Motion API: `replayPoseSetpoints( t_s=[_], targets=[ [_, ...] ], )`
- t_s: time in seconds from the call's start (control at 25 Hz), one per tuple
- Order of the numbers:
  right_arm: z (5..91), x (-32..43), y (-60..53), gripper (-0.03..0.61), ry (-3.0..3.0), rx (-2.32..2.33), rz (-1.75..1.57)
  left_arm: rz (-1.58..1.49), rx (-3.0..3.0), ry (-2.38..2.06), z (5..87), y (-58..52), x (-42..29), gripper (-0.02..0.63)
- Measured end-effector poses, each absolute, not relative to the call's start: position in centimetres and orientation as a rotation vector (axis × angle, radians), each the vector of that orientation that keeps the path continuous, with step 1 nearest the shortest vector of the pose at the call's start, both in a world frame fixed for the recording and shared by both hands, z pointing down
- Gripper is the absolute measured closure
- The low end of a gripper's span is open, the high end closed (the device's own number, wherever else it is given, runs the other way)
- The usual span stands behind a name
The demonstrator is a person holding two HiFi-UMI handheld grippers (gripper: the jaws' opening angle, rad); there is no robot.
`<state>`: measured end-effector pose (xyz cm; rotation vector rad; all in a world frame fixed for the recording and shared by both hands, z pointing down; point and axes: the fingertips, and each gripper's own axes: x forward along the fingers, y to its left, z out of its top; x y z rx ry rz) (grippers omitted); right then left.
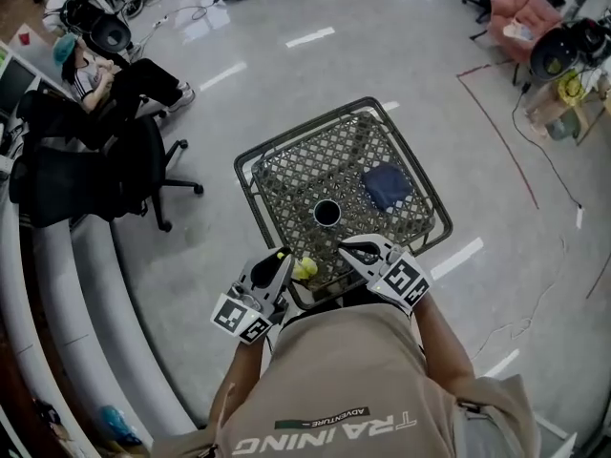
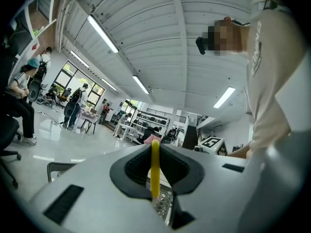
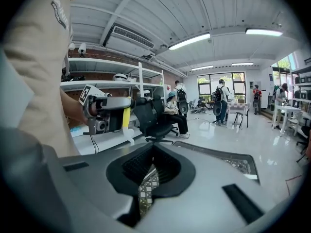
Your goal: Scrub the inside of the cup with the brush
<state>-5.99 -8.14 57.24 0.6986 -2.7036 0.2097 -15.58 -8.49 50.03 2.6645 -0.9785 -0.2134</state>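
Cup [image 1: 326, 213] stands upright on the lattice table [image 1: 286, 175] in the head view, its dark mouth open to me. It is ahead of both grippers and roughly between the lines they point along, well clear of either. My left gripper [image 1: 283, 257] is at the table's near edge, clenched on the brush [image 1: 305, 268], whose yellow-green end sticks out just beside its tips towards my right gripper [image 1: 347, 248]. The right gripper is a little apart from the brush and somewhat nearer the cup. A blue cloth [image 1: 387, 185] lies beyond the right gripper, beside the cup.

In the left gripper view, my left gripper [image 2: 155, 149] has its jaws pressed on the brush's thin yellow handle [image 2: 154, 171], which stands upright between the pads. The right gripper's marker cube [image 2: 212, 142] shows off to the right.

In the right gripper view, my right gripper [image 3: 153, 152] has its jaws drawn together with nothing between them; only the table's lattice [image 3: 146, 188] shows through the slit below. To its left I see the left gripper [image 3: 114, 111] grasping the brush [image 3: 126, 118], yellow handle above and pale head hanging below.
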Motion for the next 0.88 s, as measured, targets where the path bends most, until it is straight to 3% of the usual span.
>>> replayPoseSetpoints(
  t_s=[0.88],
  targets=[
    [58.1, -4.7, -12.2, 0.563, -2.747, 0.473, 0.211, -0.250, 2.595, -1.235, 46.5, -10.3, -15.9, 0.561]
  ],
)
